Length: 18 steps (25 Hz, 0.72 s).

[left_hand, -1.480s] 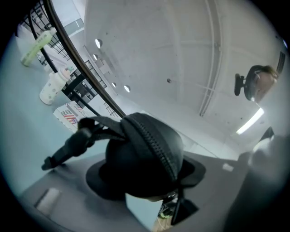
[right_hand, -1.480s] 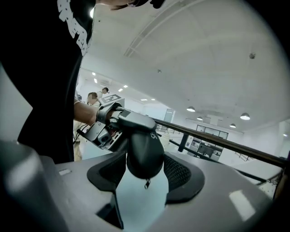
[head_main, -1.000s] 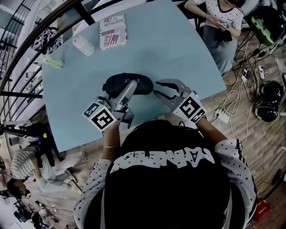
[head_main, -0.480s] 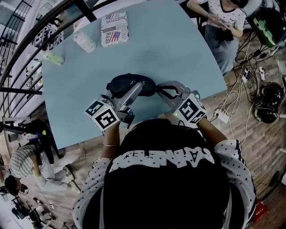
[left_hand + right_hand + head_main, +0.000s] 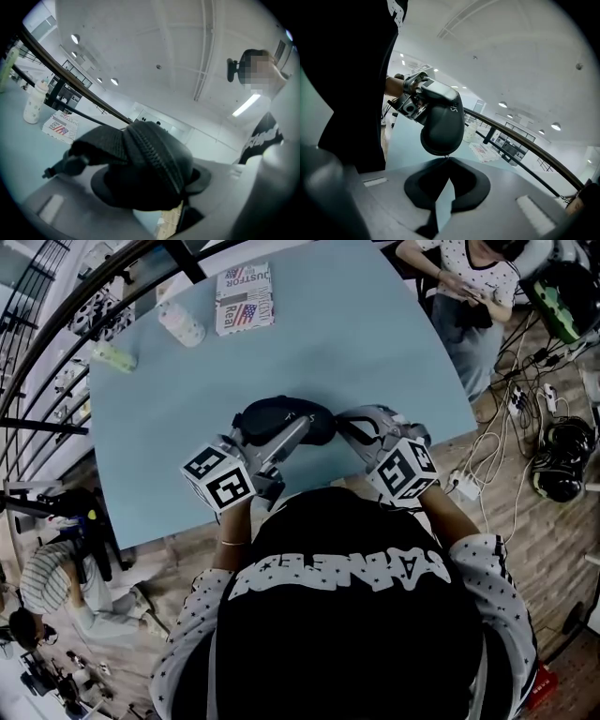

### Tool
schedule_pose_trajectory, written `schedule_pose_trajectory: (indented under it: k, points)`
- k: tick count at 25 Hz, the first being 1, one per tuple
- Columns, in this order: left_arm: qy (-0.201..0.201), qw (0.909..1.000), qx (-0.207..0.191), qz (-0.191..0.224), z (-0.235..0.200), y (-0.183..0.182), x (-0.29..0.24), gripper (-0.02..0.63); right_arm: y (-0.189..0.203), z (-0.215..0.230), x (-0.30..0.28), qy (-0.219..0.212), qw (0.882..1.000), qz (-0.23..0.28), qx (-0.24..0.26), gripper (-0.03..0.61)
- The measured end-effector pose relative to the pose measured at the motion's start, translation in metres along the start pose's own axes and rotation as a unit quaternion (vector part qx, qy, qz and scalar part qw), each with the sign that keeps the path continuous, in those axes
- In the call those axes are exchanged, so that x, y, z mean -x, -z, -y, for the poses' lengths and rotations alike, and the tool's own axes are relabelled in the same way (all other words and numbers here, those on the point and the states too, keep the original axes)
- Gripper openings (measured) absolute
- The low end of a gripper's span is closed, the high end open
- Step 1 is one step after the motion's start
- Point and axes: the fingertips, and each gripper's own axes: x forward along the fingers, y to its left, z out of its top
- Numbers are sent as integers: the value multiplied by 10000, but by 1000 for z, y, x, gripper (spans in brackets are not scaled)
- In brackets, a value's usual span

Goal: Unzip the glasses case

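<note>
The black glasses case (image 5: 281, 416) is over the near part of the pale blue table (image 5: 375, 343). My left gripper (image 5: 296, 429) comes in from the lower left and is shut on the case. In the left gripper view the case (image 5: 140, 164) fills the space between the jaws, its zipper (image 5: 157, 157) running over the top. My right gripper (image 5: 344, 424) sits at the case's right end. In the right gripper view the case (image 5: 440, 119) hangs just past my right gripper (image 5: 446, 162), whose jaws are shut on the small zipper pull (image 5: 446, 156).
A printed booklet (image 5: 244, 298), a white bottle (image 5: 180, 324) and a small green object (image 5: 114, 357) lie at the table's far left. A black railing (image 5: 56, 334) curves along the left side. A person (image 5: 464, 287) stands at the far right corner, with cables (image 5: 506, 427) on the floor.
The right gripper's jaws, open a second ago, have shut at the case's right end. The case and both grippers have shifted slightly to the right in the head view.
</note>
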Motion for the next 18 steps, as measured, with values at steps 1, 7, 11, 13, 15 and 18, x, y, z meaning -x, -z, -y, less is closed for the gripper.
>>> schedule_pose_trajectory:
  k: [1,7,11,13,15,18]
  points:
    - [29,10000,17,2,0,1,0,0,0,1,0,9,10000,-9,-7,5]
    - [127,9998,-1,-152,9,4,-2,0,-2,3,4,11,9998,-91,149,5]
    - [225,9995,-4,-210,12,6,-7,0,0,8,6,-33,9994,-117,313,5]
    - [256,9994,7,-221,13,7,-8,0,0,8,6,-72,9987,-161,484,5]
    - [290,9993,8,-254,14,8,-7,0,-2,6,7,-124,9974,-203,678,5]
    - [335,9990,10,-312,18,9,-6,0,-4,5,8,-176,9956,-244,887,5]
